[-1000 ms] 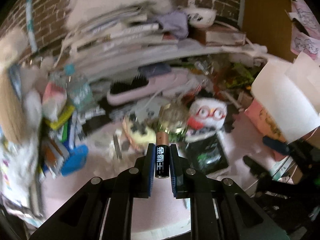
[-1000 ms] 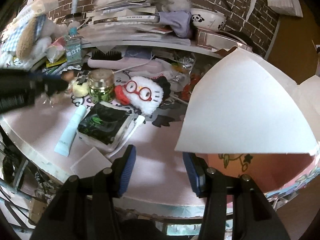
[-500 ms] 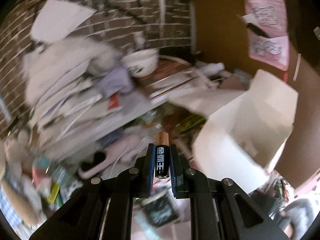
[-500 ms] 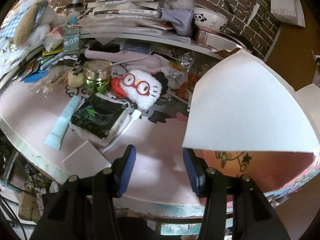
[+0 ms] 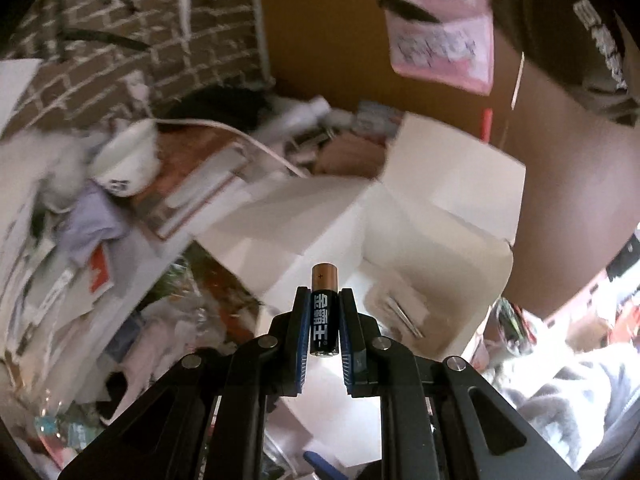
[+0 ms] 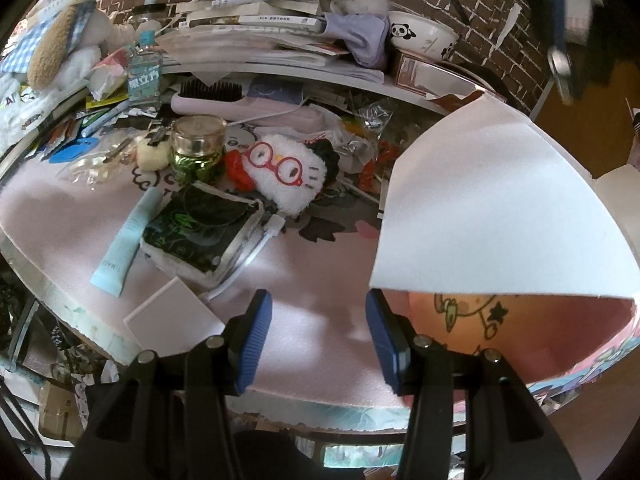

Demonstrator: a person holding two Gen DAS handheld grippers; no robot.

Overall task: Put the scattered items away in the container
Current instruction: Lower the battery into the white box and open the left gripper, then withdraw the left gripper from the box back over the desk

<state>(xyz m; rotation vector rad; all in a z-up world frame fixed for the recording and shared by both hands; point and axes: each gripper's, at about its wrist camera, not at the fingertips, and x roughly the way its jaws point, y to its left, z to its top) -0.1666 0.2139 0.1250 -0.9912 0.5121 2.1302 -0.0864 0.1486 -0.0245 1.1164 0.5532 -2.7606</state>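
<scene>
My left gripper (image 5: pixel 324 304) is shut on a black and copper battery (image 5: pixel 324 308), held upright in the air in front of the open white box (image 5: pixel 440 240). The box's flaps stand up, and its inside shows a few small items. In the right wrist view the same white box (image 6: pixel 500 216) fills the right side, with one flap hiding its inside. My right gripper (image 6: pixel 318 320) is open and empty, low over the pink mat (image 6: pixel 312 280) near the front edge. On the mat lie a white plush with red glasses (image 6: pixel 286 172), a gold-lidded jar (image 6: pixel 198 148), a pale blue tube (image 6: pixel 126 240) and a black-green pack (image 6: pixel 200 228).
A shelf (image 6: pixel 280 68) at the back carries stacked books, a panda bowl (image 6: pixel 424 34) and purple cloth before a brick wall. A pink hairbrush (image 6: pixel 240 100), a water bottle (image 6: pixel 144 72) and a white card (image 6: pixel 174 320) also sit around the mat. A blurred gripper arm (image 6: pixel 568 32) hangs at the upper right.
My left gripper has swung up and to the right with the battery, from over the cluttered mat to in front of the white box. The right gripper has barely moved.
</scene>
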